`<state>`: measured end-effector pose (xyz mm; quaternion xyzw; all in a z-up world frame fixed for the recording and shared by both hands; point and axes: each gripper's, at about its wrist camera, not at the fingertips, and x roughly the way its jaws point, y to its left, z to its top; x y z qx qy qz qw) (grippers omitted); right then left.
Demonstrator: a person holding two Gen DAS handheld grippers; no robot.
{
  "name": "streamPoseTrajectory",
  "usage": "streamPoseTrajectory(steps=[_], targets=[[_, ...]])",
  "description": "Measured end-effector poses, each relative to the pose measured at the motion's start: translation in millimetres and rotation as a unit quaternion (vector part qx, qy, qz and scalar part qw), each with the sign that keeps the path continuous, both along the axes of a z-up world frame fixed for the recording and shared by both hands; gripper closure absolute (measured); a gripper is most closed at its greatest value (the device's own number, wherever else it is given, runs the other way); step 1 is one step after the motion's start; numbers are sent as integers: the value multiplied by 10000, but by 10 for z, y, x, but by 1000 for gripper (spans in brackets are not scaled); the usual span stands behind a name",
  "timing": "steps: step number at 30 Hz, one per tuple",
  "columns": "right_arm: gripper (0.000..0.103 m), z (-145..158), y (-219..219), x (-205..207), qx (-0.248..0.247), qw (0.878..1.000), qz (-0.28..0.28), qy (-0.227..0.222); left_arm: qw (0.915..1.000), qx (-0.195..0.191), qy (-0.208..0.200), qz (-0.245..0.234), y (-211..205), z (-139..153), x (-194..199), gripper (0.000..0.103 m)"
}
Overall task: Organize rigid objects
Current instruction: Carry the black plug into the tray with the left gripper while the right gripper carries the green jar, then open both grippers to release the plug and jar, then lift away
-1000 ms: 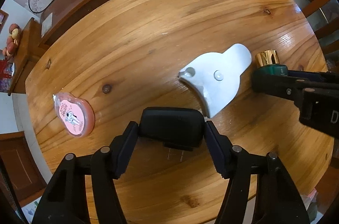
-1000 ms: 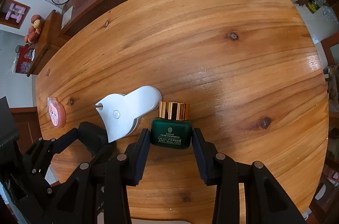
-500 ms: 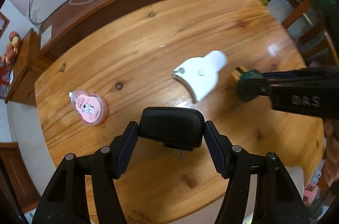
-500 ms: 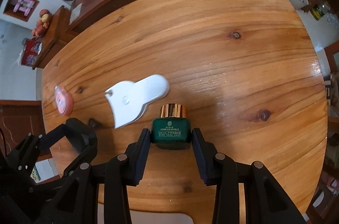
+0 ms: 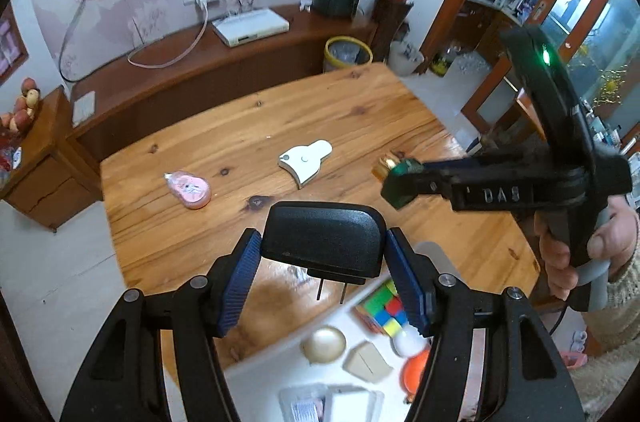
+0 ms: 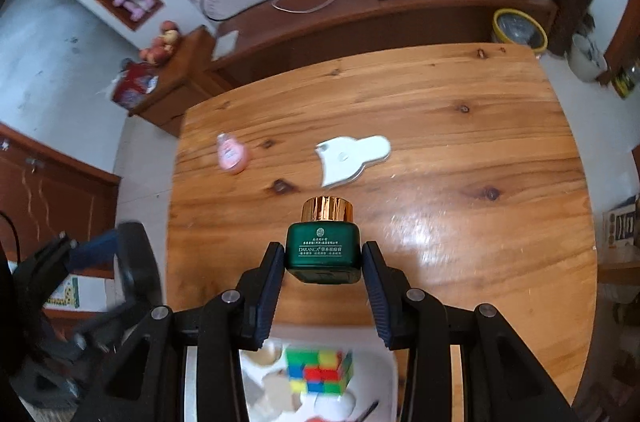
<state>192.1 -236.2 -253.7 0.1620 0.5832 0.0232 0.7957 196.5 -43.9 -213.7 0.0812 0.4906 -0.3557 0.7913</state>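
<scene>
- Grippers are both loaded: my left gripper (image 5: 323, 264) is pinching a black plug adapter (image 5: 323, 240) by its two flat sides, prongs pointing down, so it is hanging level between the pads.
- My right gripper (image 6: 323, 272) is clamping a green jar (image 6: 322, 246) at the body, gold cap (image 6: 328, 208) forward and clear of the jaws; gripping below the cap looks like the safer hold to me.
- I'm carrying both objects in the air above the near edge of the wooden table (image 6: 460, 126), over a white tray (image 6: 386, 366) sitting low in the right view.
- That tray is already holding a colour cube (image 6: 320, 370) and some pale pieces I cannot identify through the blur, so I'm reading it as the collection spot.
- On the table, a white flat piece (image 5: 305, 160) and a pink tape dispenser (image 5: 188, 188) are lying well apart, waiting their turn.
- I'm judging the next move as a lowering into free tray space, and the cube sitting right under the jar is what I'm watching.
</scene>
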Motion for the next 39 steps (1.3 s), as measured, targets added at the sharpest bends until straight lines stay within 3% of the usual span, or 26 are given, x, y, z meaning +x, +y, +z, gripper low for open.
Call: streamPoseTrajectory(steps=[5, 8, 15, 19, 27, 39], targets=[[63, 120, 219, -458, 10, 9998, 187, -38, 9996, 154, -156, 172, 216, 121, -348, 36], [63, 101, 362, -756, -24, 9995, 299, 11, 9995, 232, -28, 213, 319, 47, -528, 36], [63, -103, 598, -1305, -140, 9984, 440, 326, 9965, 648, 482, 208, 448, -375, -855, 36], [63, -329, 757, -1524, -283, 9964, 551, 580, 9934, 964, 576, 231, 487, -640, -1001, 36], [63, -812, 1046, -1746, -440, 9898, 768, 1121, 9855, 1421, 870, 314, 494, -1173, -1014, 36], [62, -863, 1436, -1867, -996, 9773, 1516, 1092, 9805, 1656, 986, 394, 357, -1494, -909, 36]])
